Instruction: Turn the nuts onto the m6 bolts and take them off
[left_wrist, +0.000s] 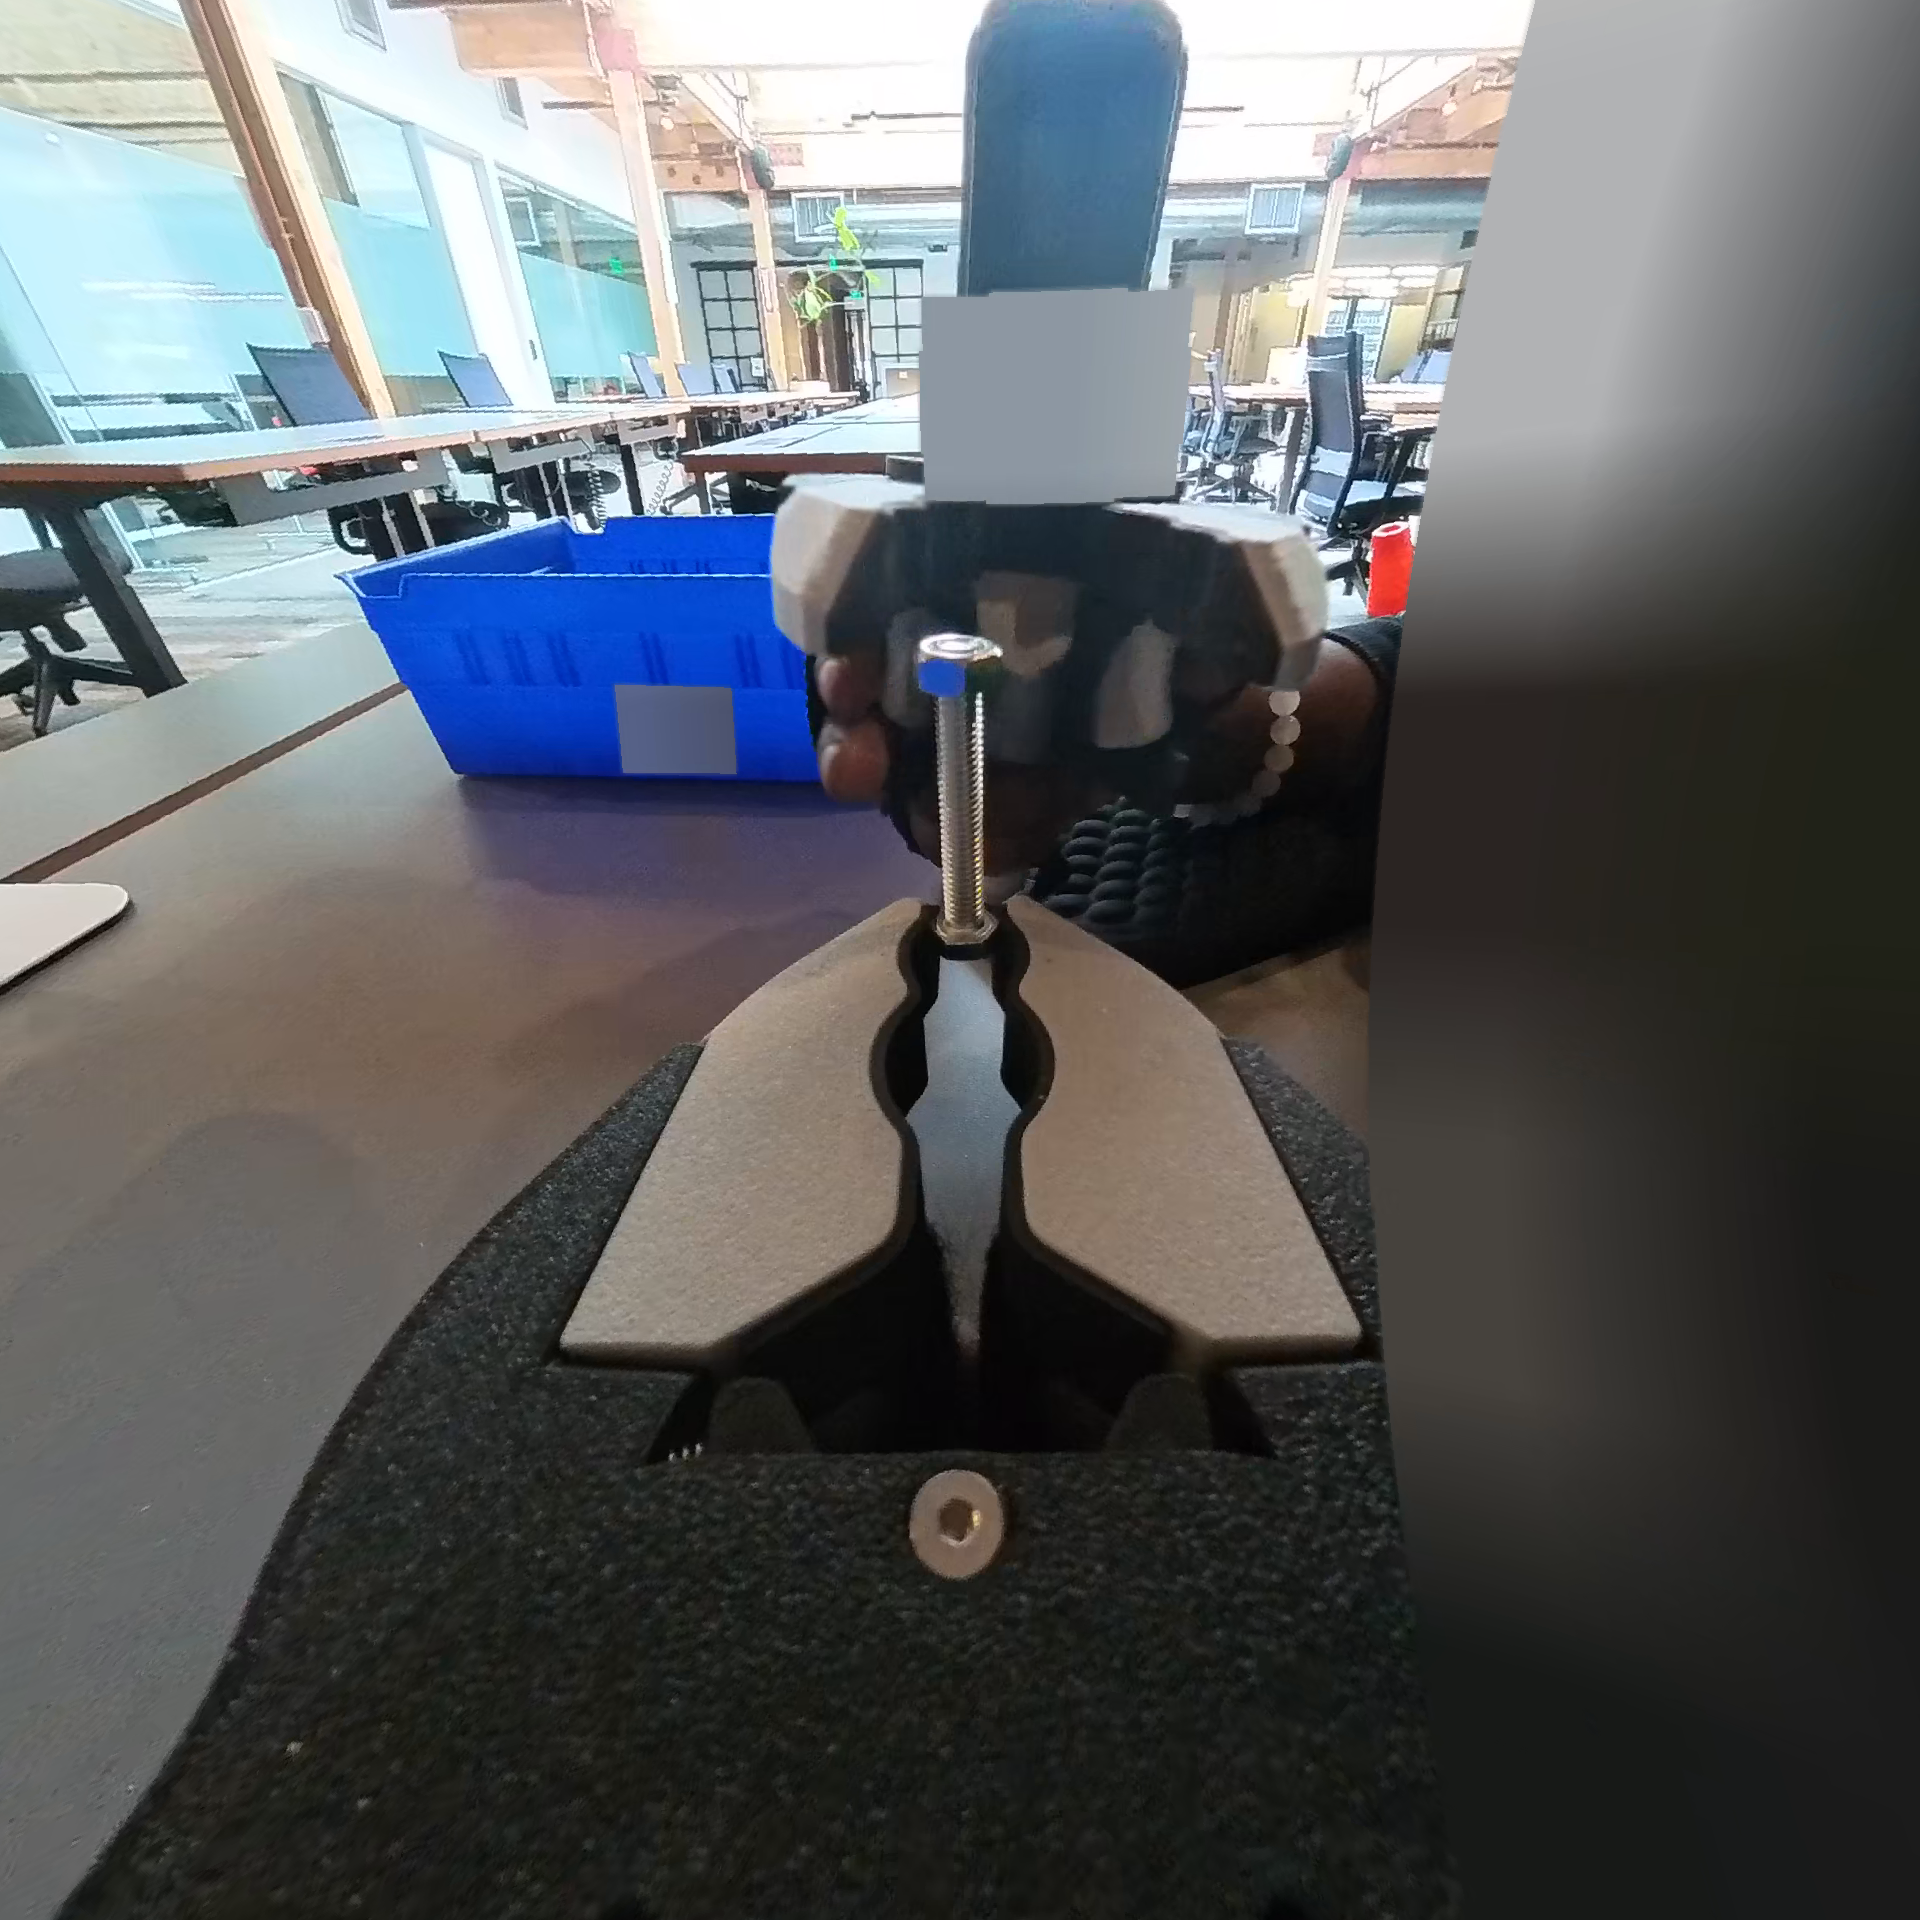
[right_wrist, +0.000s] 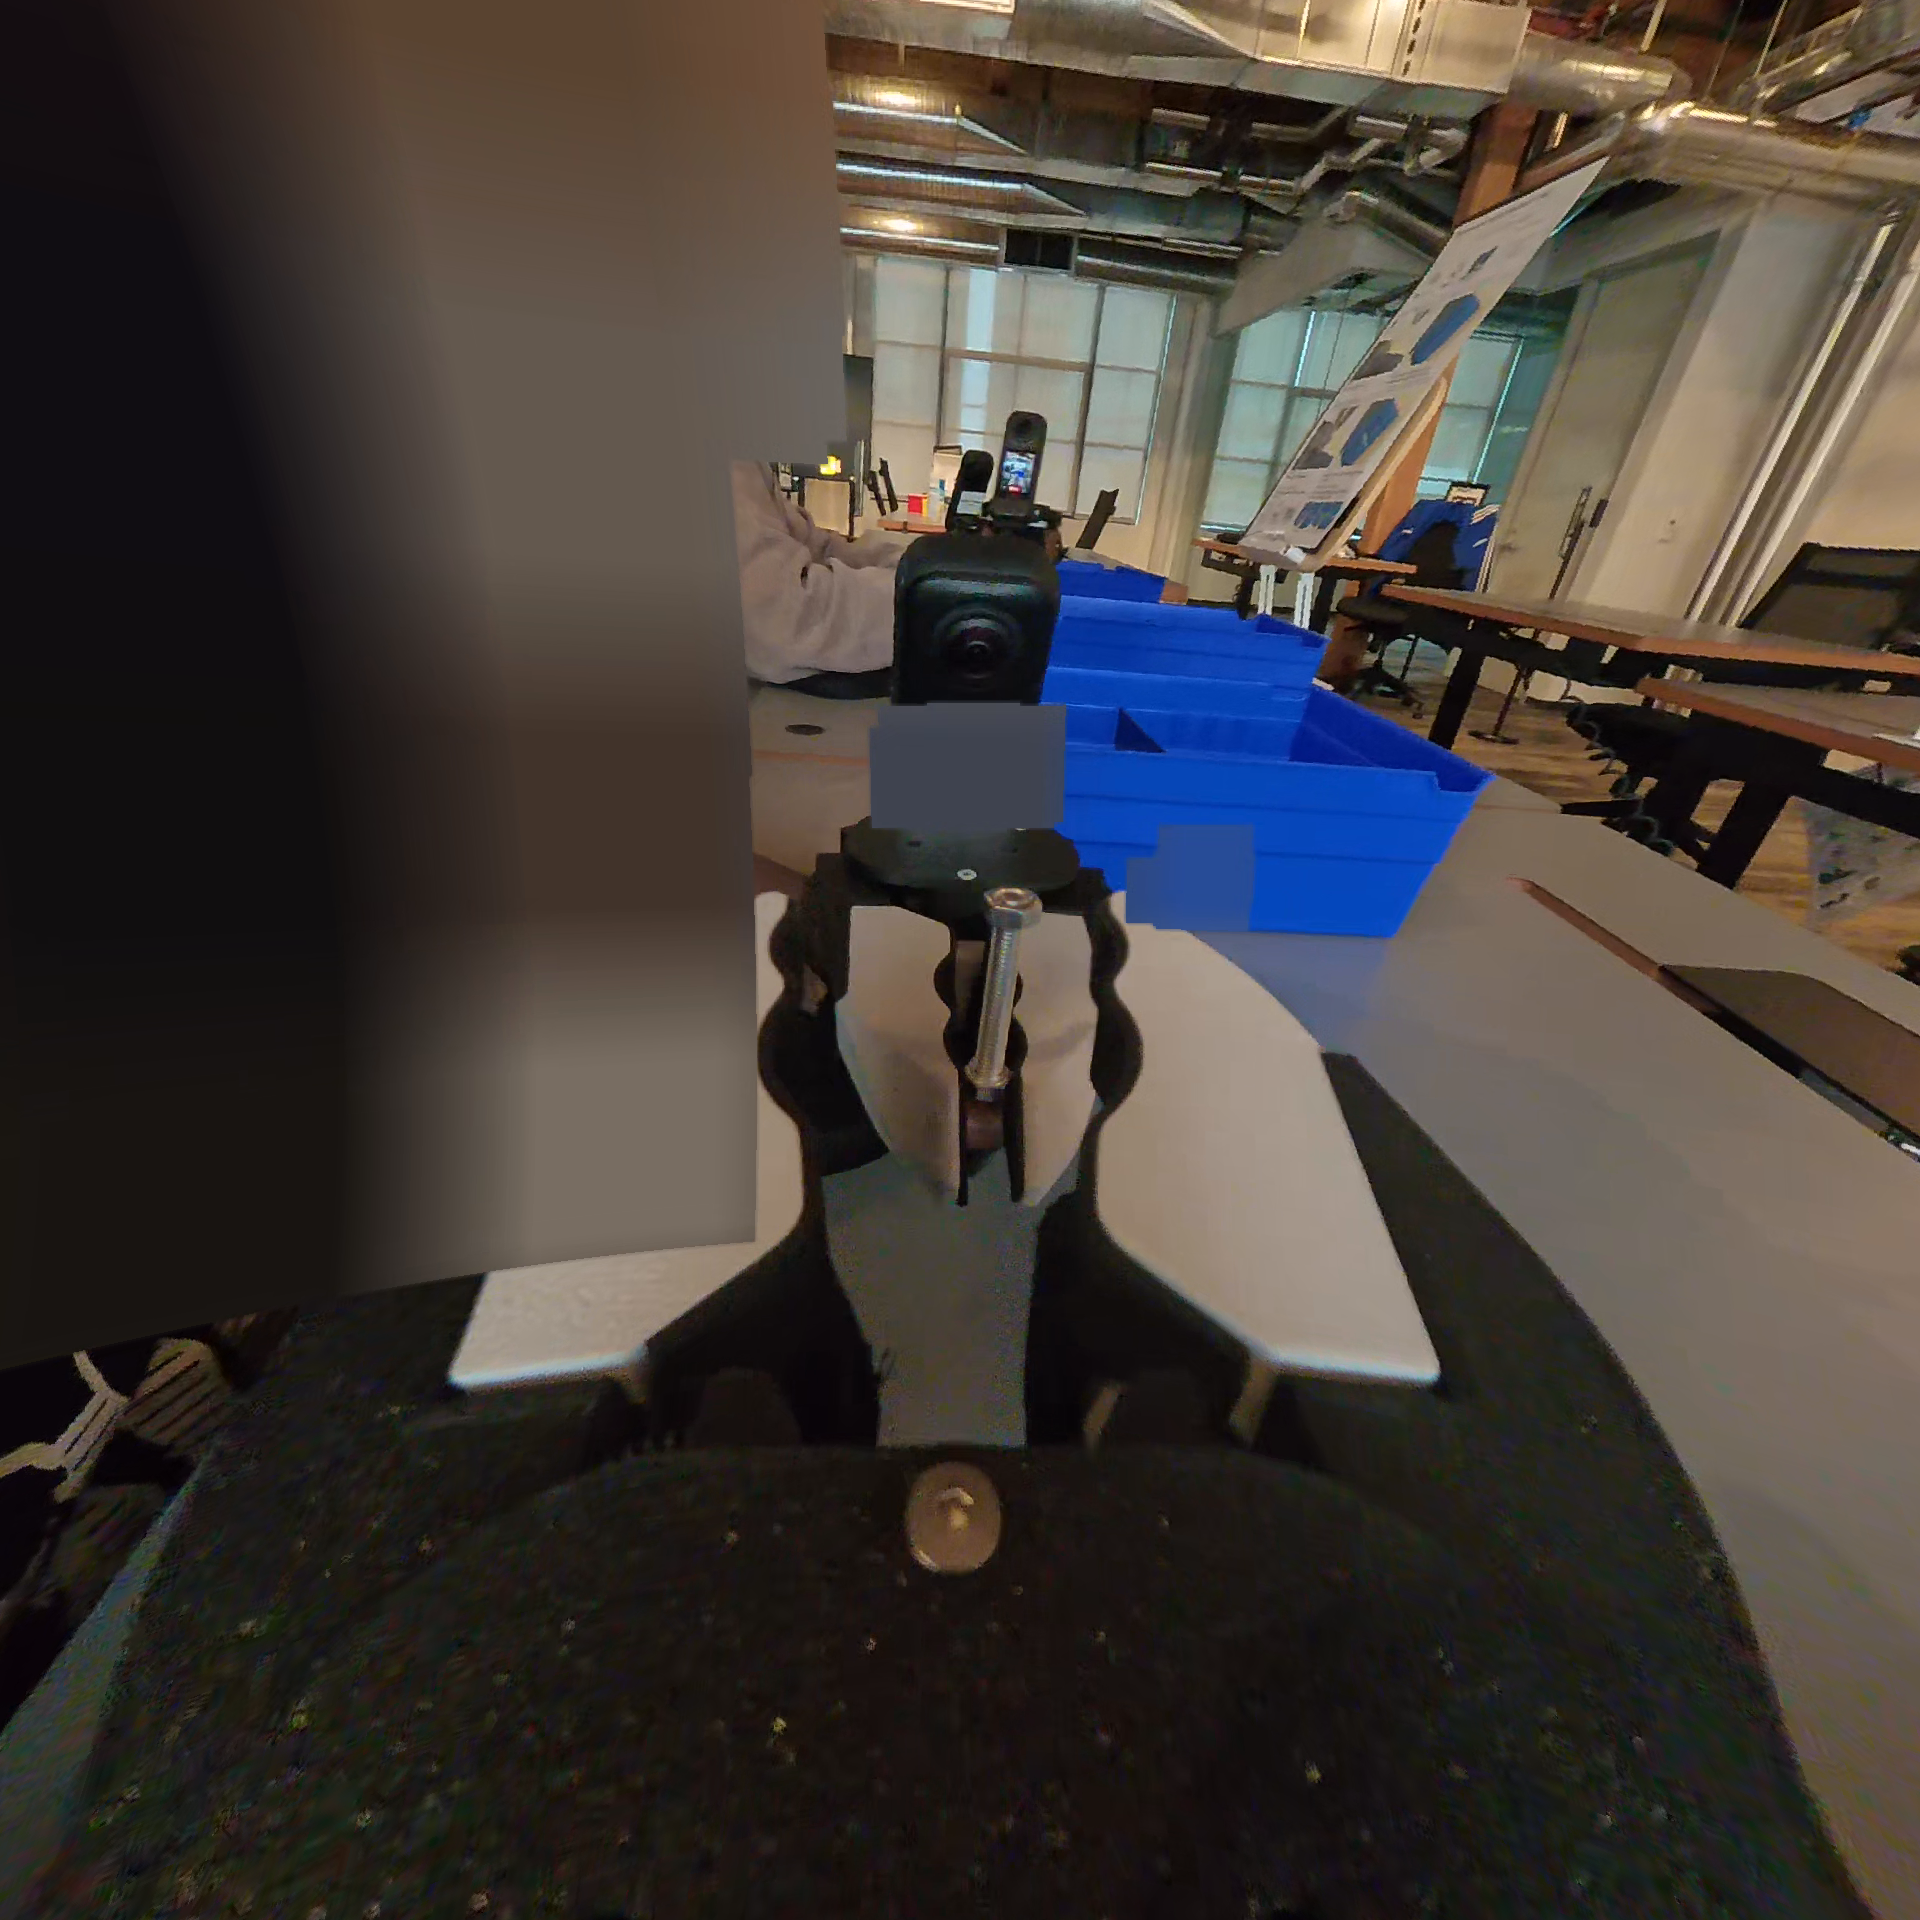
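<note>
Nut (left_wrist: 966, 928) pinched in my left tongs (left_wrist: 966, 935); right tongs (right_wrist: 940, 1023) gape wide, so bolt (left_wrist: 960, 790) could topple if bumped.

Right gripper (right_wrist: 951, 997) standing wide open around left gripper (right_wrist: 987, 1132), which is clamping nut (right_wrist: 985, 1075) on upright bolt (right_wrist: 1004, 982).

Silver bolt (left_wrist: 961, 790); blue bin (left_wrist: 582, 644) — grey fingers (left_wrist: 790, 1132).
</note>
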